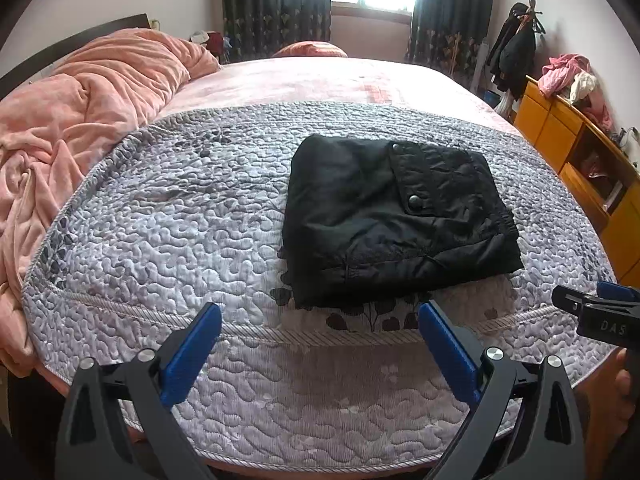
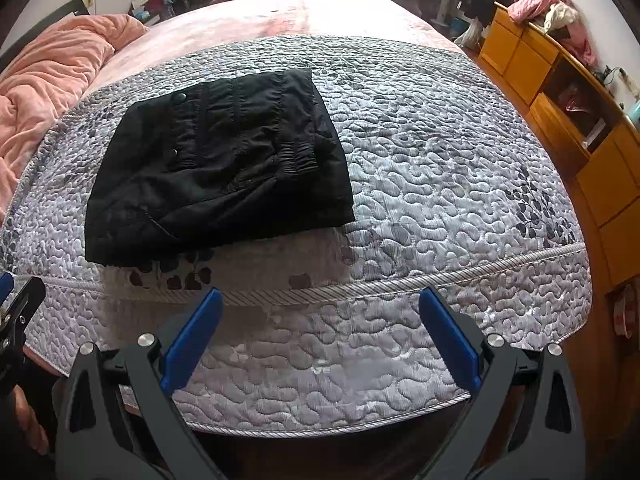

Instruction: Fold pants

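The black pants [image 1: 392,216] lie folded into a compact rectangle on the grey quilted bedspread [image 1: 180,216], a snap-buttoned pocket flap on top. In the right wrist view the pants [image 2: 220,160] sit left of centre on the bedspread [image 2: 440,160]. My left gripper [image 1: 320,316] hovers open above the bed's near edge, short of the pants, nothing between its blue fingers. My right gripper [image 2: 320,304] is also open and empty, held back over the same edge, to the right of the pants. Each gripper's tip shows at the edge of the other's view.
A rumpled peach blanket [image 1: 80,120] is heaped along the bed's left side. An orange wooden cabinet [image 2: 560,100] with clothes piled on it stands to the right of the bed. Dark curtains [image 1: 276,4] frame a bright window beyond the bed.
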### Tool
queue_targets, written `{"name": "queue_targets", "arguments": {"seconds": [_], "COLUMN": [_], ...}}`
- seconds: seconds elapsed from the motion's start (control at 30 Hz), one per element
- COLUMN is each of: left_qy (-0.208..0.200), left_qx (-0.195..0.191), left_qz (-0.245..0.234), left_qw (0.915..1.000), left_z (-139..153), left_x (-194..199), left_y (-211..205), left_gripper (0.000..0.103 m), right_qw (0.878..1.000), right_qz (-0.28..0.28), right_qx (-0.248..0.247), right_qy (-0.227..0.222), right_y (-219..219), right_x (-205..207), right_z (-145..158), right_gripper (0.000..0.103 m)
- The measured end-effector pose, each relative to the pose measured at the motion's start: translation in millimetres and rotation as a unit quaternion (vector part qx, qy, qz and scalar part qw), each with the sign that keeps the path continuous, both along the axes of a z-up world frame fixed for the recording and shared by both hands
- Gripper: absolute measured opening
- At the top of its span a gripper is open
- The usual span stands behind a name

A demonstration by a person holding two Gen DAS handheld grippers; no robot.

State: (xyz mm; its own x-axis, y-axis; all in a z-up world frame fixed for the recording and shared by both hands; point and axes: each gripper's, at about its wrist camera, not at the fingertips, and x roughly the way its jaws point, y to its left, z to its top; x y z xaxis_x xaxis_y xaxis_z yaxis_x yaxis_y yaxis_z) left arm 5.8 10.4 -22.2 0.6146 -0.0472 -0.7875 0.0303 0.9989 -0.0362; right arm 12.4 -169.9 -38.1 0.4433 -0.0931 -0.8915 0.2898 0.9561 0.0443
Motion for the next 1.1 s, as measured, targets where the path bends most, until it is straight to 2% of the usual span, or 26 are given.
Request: {"name": "queue_targets", "arguments": {"seconds": [1.1], "left_qy": [0.021], "left_qx": [-0.011], "left_qz": [-0.003], "left_qw": [0.9997], "left_z": [-10.8], "left_x": [5.3], "left_y": [0.6], "left_gripper": [0.099], "right_qw": [1.000], "right_qz": [0.008], "right_qx": [0.002], "right_qy": [0.006], "right_y": [0.1], "right_x": [3.4], "right_z": [-6.7], "right_gripper": [0.098]}}
